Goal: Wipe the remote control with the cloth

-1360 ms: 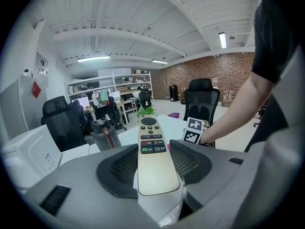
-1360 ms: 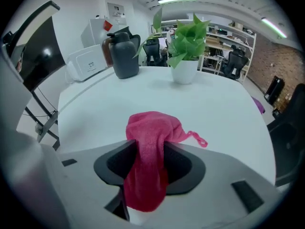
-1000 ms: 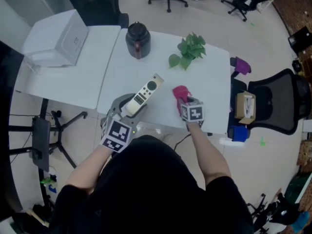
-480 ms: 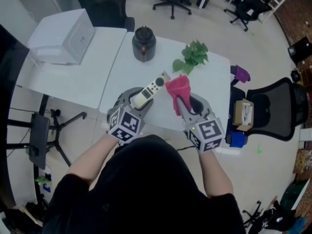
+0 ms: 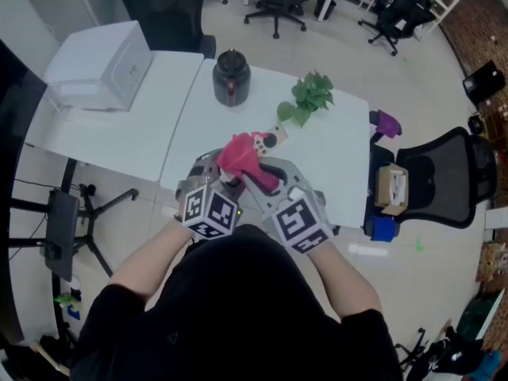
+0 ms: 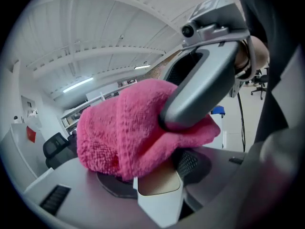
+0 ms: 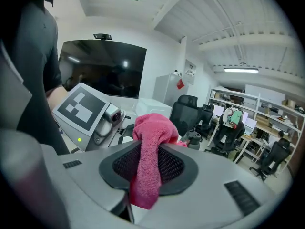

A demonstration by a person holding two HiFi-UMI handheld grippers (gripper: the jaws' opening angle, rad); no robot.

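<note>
Tightly clamped in the right tongs (image 5: 252, 175), the cloth (image 5: 238, 155) covers the remote control (image 5: 274, 139) gripped by the left tongs (image 5: 225, 178)

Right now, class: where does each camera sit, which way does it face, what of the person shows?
Head view: on the head, facing down at the table; forearms, left tongs and right tongs show.
Left gripper view: on the left tongs, facing the remote control under the cloth; dark clothing at right.
Right gripper view: on the right tongs, facing the clamped cloth; dark sleeve at left.
All share the cloth.
</note>
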